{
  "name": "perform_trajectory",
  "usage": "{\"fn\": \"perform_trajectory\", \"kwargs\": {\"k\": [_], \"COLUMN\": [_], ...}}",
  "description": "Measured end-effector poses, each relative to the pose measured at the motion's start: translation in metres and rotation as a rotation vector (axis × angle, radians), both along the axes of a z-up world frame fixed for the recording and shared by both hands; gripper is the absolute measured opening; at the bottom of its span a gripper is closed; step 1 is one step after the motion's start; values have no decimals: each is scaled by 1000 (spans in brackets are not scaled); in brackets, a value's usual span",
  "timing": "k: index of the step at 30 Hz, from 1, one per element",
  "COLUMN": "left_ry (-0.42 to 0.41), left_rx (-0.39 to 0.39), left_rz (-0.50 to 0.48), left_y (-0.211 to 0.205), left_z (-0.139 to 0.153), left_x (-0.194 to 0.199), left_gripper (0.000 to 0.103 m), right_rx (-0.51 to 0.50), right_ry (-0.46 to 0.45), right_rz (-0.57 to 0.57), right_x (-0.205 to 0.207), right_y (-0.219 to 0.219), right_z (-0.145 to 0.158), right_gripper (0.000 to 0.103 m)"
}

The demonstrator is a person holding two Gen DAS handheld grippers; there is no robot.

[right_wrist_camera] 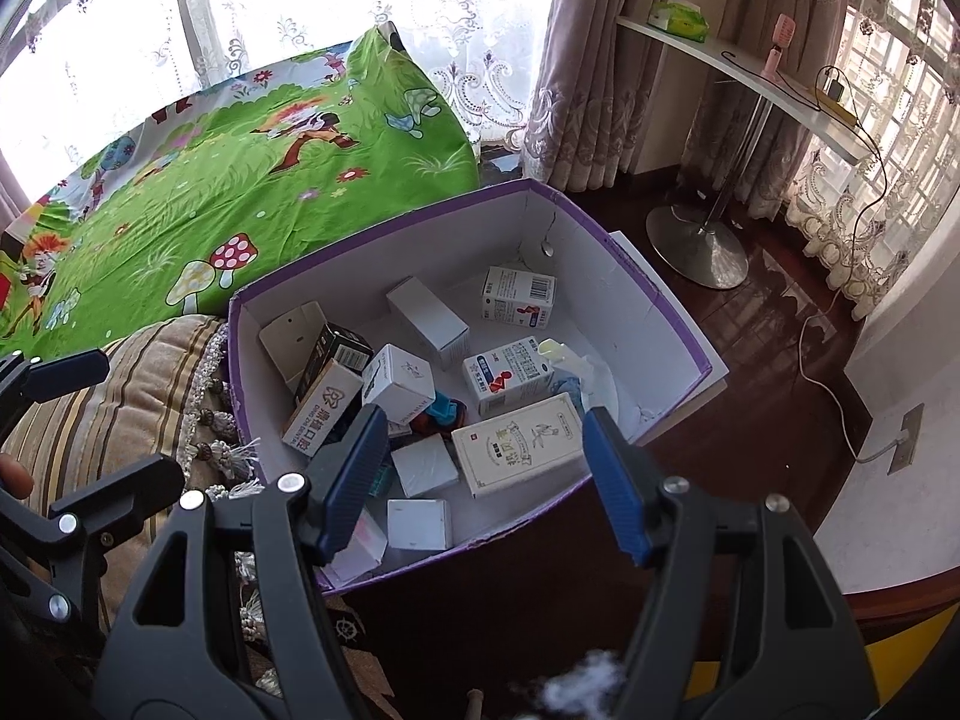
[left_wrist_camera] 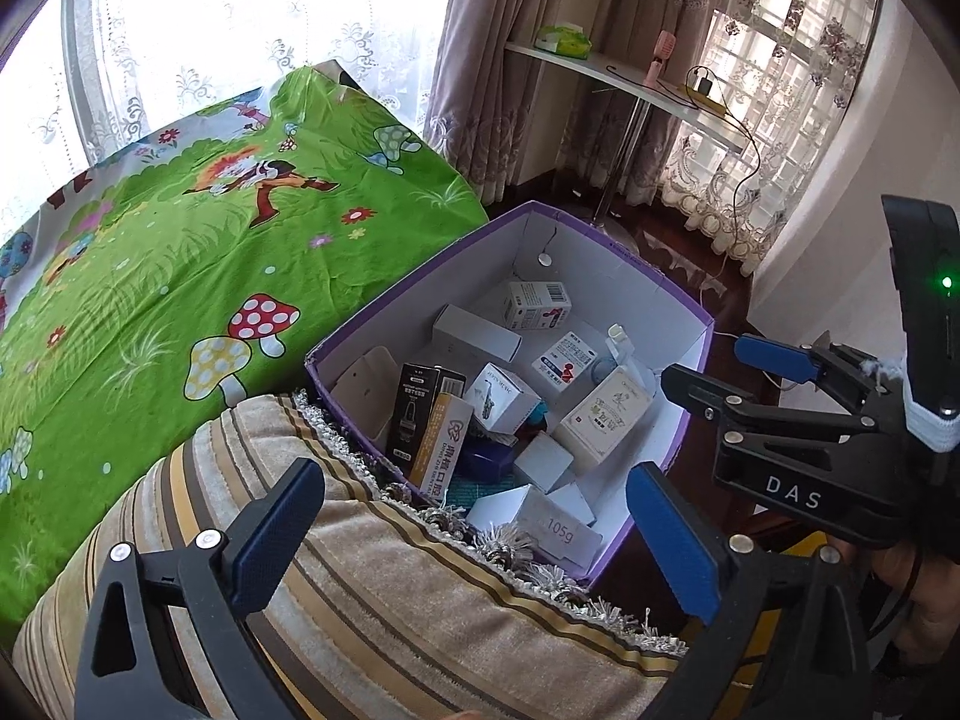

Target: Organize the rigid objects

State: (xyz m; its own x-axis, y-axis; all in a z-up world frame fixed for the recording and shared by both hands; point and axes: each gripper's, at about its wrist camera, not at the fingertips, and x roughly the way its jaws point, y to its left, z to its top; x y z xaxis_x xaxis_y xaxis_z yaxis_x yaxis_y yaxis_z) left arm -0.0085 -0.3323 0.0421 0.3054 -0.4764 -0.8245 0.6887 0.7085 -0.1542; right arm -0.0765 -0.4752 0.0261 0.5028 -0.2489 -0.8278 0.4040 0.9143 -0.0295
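Left gripper (left_wrist_camera: pixel 480 531): jaws spread wide, nothing between the blue pads; it hangs above a striped cushion (left_wrist_camera: pixel 336 612) and the near corner of the purple box (left_wrist_camera: pixel 696 324); in the right wrist view the left gripper (right_wrist_camera: pixel 90 414) shows at the left edge, over the same cushion

Right gripper (right_wrist_camera: pixel 486 480): jaws spread wide, nothing held; it hangs over the near edge of the purple box (right_wrist_camera: pixel 678 324), with the cream box with green print (right_wrist_camera: pixel 516 444) lying on the box floor between its two pads as seen from above; contact with that box cannot be told; in the left wrist view the right gripper (left_wrist_camera: pixel 726 372) enters from the right, beside the box's right wall

Task items: all visible small cartons lie loose inside the open, white-lined purple box; contents in the left wrist view: a black carton (left_wrist_camera: pixel 417 414) upright against the left wall; an orange-and-white carton (left_wrist_camera: pixel 447 450) leaning just beside it; a white carton with a saxophone print (left_wrist_camera: pixel 501 399) near the middle; the cream box with green print (left_wrist_camera: pixel 603 420) to the right; a white carton marked 105g (left_wrist_camera: pixel 540 519) at the near corner; a barcode carton (left_wrist_camera: pixel 537 305) toward the far wall; a long plain white carton (left_wrist_camera: pixel 477 333) beside it; a red-and-blue printed carton (left_wrist_camera: pixel 567 357) between the two groups; the cartons lie tilted and overlapping, in no order

Surroundings: the purple box sits beside the cushion; a green cartoon bedsheet (left_wrist_camera: pixel 180 252) covers the bed behind; a white shelf (left_wrist_camera: pixel 630 81) stands by the curtains
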Motion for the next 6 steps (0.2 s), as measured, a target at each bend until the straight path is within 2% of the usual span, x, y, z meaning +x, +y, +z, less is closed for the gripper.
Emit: {"fn": "perform_trajectory", "kwargs": {"k": [6], "left_ry": [-35], "left_rx": [-3], "left_rz": [-24], "left_y": [-2], "left_z": [3], "left_x": [-6], "left_gripper": [102], "right_rx": [4], "right_ry": [0], "right_rz": [-7], "right_x": [-1], "right_y": [-1], "right_z": [-1], "right_gripper": [71]}}
